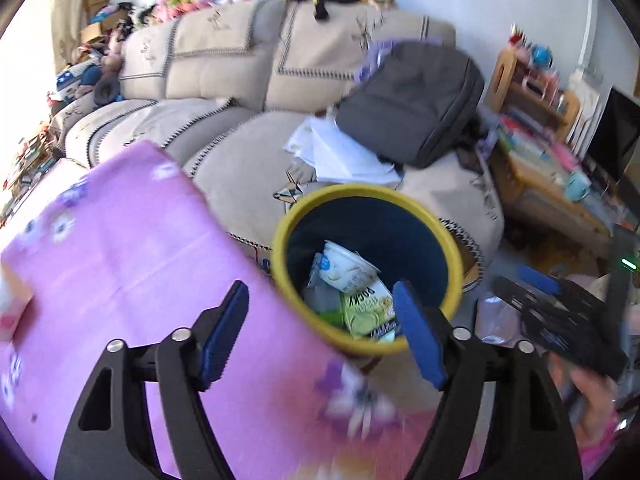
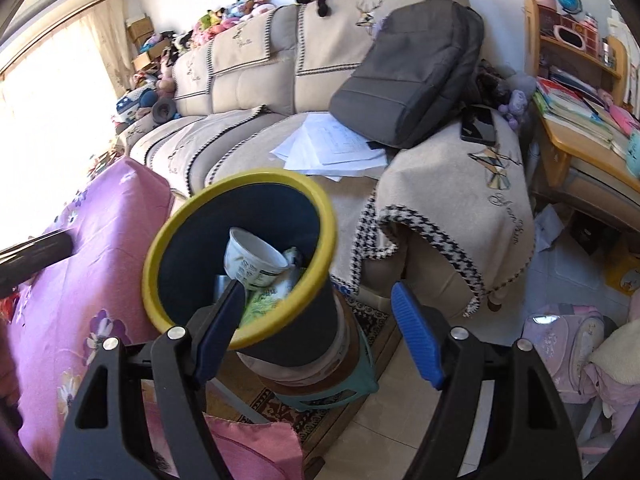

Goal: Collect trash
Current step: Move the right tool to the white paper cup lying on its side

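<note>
A dark trash bin with a yellow rim (image 1: 280, 256) (image 2: 324, 216) stands beside the purple-clothed table. Inside it lie a white yogurt cup (image 1: 348, 266) (image 2: 252, 258), a green snack packet (image 1: 366, 310) (image 2: 264, 300) and other wrappers. My left gripper (image 1: 320, 336) is open and empty, just above the bin's near rim. My right gripper (image 2: 320, 332) is open and empty, over the bin's near right rim. The right gripper also shows at the right in the left wrist view (image 1: 560, 320).
The table has a purple floral cloth (image 1: 120, 264) (image 2: 80, 280) left of the bin. A beige sofa (image 1: 224, 80) (image 2: 440, 184) behind holds papers (image 2: 332, 148), a grey backpack (image 1: 416, 100) (image 2: 408, 76) and a phone (image 2: 478, 124). The bin sits on stacked stools (image 2: 332, 376). A cluttered wooden desk (image 2: 580, 140) is at right.
</note>
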`<state>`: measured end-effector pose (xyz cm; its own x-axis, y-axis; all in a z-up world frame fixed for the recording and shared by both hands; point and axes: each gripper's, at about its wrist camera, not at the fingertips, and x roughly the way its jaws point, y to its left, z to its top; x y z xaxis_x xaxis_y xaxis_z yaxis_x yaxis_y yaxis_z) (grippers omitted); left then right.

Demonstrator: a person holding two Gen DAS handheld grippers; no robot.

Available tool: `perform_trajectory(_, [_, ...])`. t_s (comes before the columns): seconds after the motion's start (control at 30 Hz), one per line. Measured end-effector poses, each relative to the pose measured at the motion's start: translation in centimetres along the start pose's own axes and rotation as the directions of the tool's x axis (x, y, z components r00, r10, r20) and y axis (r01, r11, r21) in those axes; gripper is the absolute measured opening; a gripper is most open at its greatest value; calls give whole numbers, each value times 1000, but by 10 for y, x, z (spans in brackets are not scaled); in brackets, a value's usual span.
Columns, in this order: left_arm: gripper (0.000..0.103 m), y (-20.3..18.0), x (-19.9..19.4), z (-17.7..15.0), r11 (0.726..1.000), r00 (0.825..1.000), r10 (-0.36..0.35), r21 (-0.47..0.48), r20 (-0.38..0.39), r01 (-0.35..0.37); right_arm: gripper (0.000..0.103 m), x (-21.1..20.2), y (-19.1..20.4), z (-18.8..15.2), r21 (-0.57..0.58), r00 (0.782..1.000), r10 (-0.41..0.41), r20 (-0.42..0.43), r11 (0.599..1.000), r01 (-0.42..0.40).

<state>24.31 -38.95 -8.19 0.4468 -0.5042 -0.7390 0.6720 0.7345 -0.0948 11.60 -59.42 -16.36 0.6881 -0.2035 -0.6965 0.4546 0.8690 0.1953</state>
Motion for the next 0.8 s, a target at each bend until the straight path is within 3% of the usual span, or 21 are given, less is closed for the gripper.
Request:
perform_trajectory(0.13, [84, 30, -58, -30, 997, 997, 39, -70, 67, -34, 72, -1, 29, 5, -60, 999, 44, 0, 997, -44])
perform_trajectory(0.3, [85, 69, -114, -78, 975, 981, 169, -159, 100, -152, 72, -6, 75, 13, -151, 993, 121, -3, 981, -120])
perform_trajectory(0.5, [85, 127, -162, -142, 916, 955, 292, -303, 53, -264, 77, -16, 148, 19, -281, 971, 239, -23, 930, -235])
perform_trajectory(0.63, [86, 162, -191, -179, 858, 919, 393, -374, 33, -353, 78, -23, 203, 18, -375, 948, 316, -45, 874, -309])
perform_trajectory(0.73, [88, 187, -208, -201, 817, 893, 449, -420, 31, -396, 83, -25, 247, 16, -431, 918, 387, -83, 817, -383])
perform_trajectory(0.8, [88, 200, -214, -209, 799, 884, 466, -440, 24, -409, 90, -25, 280, 13, -456, 896, 432, -106, 779, -430])
